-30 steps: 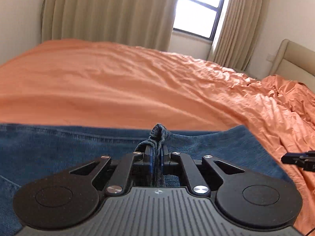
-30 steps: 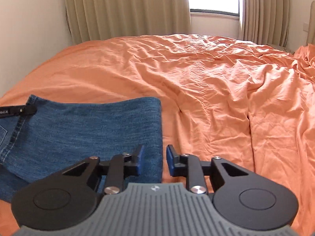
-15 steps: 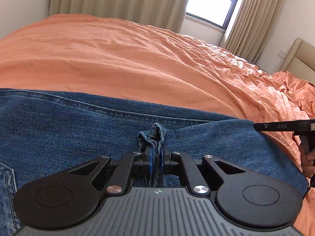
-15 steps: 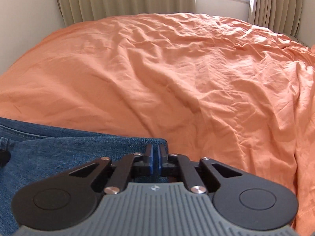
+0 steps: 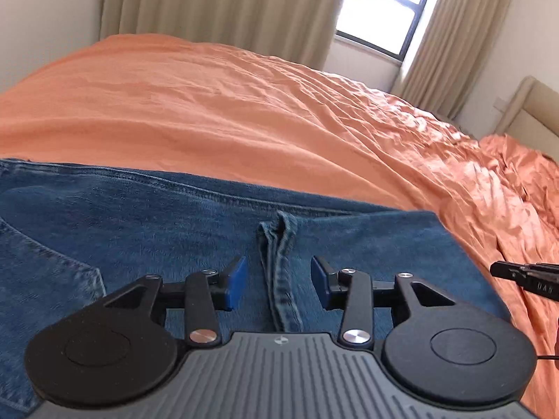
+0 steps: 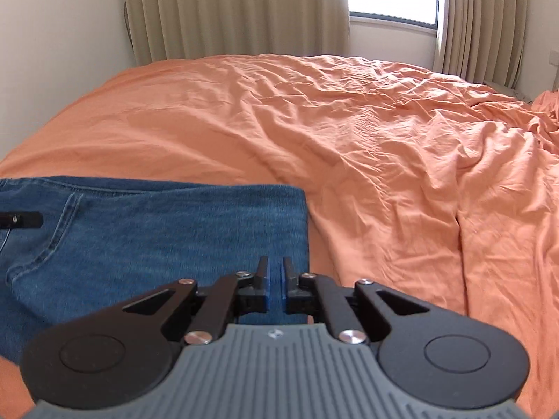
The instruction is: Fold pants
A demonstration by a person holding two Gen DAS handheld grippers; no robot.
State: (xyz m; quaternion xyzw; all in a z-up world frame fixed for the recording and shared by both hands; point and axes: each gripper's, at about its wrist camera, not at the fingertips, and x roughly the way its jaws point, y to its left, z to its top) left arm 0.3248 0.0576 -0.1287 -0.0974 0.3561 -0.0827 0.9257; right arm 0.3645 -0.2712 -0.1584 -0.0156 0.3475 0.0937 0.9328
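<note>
Right now my left claw [image 5: 278,286] stands released, its blue pads either side of a pinched ridge of denim on the pants [image 5: 146,230], which lie folded on the orange bed [image 5: 216,115]. My right claw [image 6: 275,284] hovers at the pants' right folded edge, nearly closed, gripping nothing I can see. I judge one fold laid; next calls for regripping an edge for another fold.

Home bedroom: orange-sheeted bed [image 6: 349,132], beige curtains [image 6: 227,10], window [image 5: 380,10].
</note>
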